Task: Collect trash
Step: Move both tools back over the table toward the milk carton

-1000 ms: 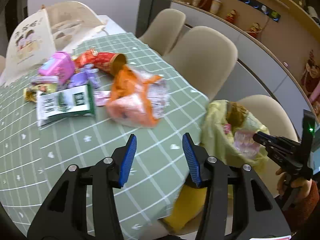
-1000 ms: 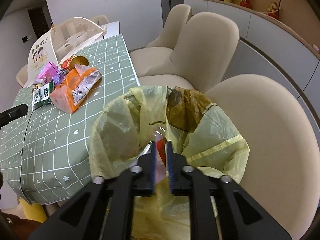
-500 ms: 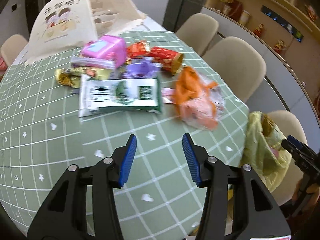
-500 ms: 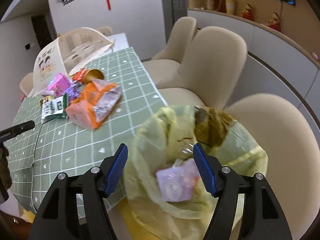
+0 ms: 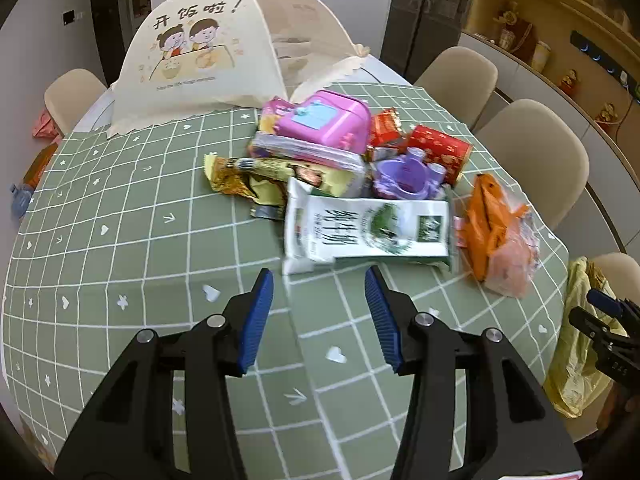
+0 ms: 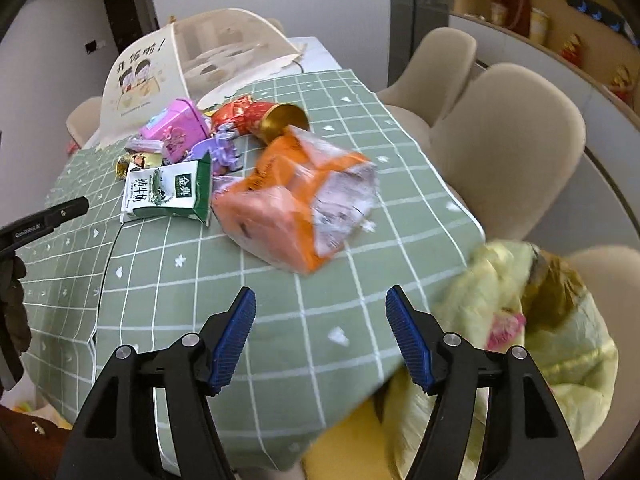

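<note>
A pile of trash lies on the green checked table [image 5: 120, 240]: a flattened milk carton [image 5: 368, 232], an orange plastic bag [image 5: 500, 240], a red can [image 5: 436, 148], a pink box [image 5: 324, 120], a purple plastic piece [image 5: 404, 176] and yellow wrappers [image 5: 248, 176]. My left gripper [image 5: 318, 280] hovers open just in front of the carton, nothing between its fingers. My right gripper [image 6: 320, 300] stands wide open and empty over the table's near edge, the orange bag [image 6: 296, 204] ahead of it. The yellow trash bag [image 6: 520, 320] hangs to its right, holding wrappers.
A cream mesh food cover [image 5: 192, 60] stands at the back of the table. Beige chairs [image 6: 508, 128] line the right side, beside a curved counter. The left gripper's tip [image 6: 76, 204] shows at the left edge of the right wrist view.
My right gripper opened, dropped a wrapper into the yellow bag and swung left over the table edge. My left gripper moved in toward the trash pile, staying open.
</note>
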The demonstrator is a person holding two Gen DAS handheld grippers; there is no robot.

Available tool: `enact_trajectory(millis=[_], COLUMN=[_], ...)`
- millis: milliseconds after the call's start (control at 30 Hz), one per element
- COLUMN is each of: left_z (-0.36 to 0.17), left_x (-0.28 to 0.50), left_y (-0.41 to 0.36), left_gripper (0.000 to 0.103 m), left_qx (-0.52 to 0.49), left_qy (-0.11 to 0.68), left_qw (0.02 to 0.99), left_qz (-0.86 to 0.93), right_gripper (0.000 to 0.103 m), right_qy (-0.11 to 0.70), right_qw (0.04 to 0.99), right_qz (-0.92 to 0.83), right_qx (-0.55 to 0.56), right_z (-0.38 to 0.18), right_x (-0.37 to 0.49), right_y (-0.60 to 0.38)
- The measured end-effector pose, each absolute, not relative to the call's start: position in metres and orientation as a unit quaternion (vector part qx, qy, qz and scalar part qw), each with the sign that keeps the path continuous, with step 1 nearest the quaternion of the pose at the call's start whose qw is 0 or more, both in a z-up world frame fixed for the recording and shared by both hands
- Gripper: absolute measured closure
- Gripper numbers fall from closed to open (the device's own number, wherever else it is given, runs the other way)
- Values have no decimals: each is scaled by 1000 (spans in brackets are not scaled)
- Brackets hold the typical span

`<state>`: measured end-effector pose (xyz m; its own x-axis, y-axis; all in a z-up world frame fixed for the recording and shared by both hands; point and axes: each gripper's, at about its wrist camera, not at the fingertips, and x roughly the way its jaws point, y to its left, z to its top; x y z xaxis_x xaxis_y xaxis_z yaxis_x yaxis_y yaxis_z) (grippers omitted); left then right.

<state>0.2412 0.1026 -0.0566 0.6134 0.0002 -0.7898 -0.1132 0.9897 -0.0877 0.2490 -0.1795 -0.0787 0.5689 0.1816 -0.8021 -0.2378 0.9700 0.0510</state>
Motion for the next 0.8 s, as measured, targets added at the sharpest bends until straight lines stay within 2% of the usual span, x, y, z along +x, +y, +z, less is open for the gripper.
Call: enact_trajectory(millis=[433,633,800], left_z=[-83,-81,-73], left_x=[279,306,328], left_y=[158,161,145], left_gripper=[58,58,58], left_qx=[-118,-116,-66], left_qy=[448,439,425], left_qw=[886,885,891], left_qz=[-27,-100,-144], right_gripper=[39,39,39], right_qy=[451,447,451], right_qw=[883,887,887], right_qz=[109,59,83], right_qx=[-66,-105,-63], right_z=[-86,-92,-95], right_x=[294,299,292], right_y=[-109,-97,-111])
